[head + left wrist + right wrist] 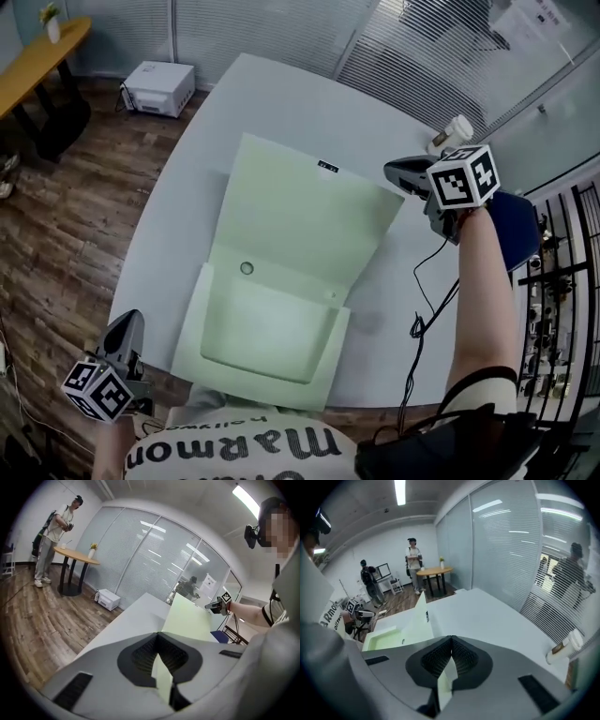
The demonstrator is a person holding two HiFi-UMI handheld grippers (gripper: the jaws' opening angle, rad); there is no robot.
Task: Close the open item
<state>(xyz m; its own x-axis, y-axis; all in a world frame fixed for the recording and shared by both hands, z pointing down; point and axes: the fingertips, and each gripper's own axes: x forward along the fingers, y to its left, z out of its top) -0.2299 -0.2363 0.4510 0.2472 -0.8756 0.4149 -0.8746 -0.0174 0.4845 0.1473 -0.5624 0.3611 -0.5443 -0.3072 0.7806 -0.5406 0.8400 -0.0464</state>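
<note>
A pale green folder lies open on the white table (178,187). Its pocket half (267,333) is toward me and its lid (300,220) is lifted off the tabletop. My right gripper (396,172) is shut on the lid's far right corner. In the right gripper view the lid (417,618) stands on edge and runs into the shut jaws (451,639). My left gripper (127,323) hangs off the table's near left edge, apart from the folder. Its jaws (157,636) meet at the tips. A green strip shows in the gap behind them, and the raised lid (187,620) is beyond.
A white cup (453,133) stands by the table's far right edge, with a blue object (517,225) beside the right arm. A black cable (420,314) trails over the right edge. A white box (159,87) sits on the wooden floor. People (414,557) stand by a round table.
</note>
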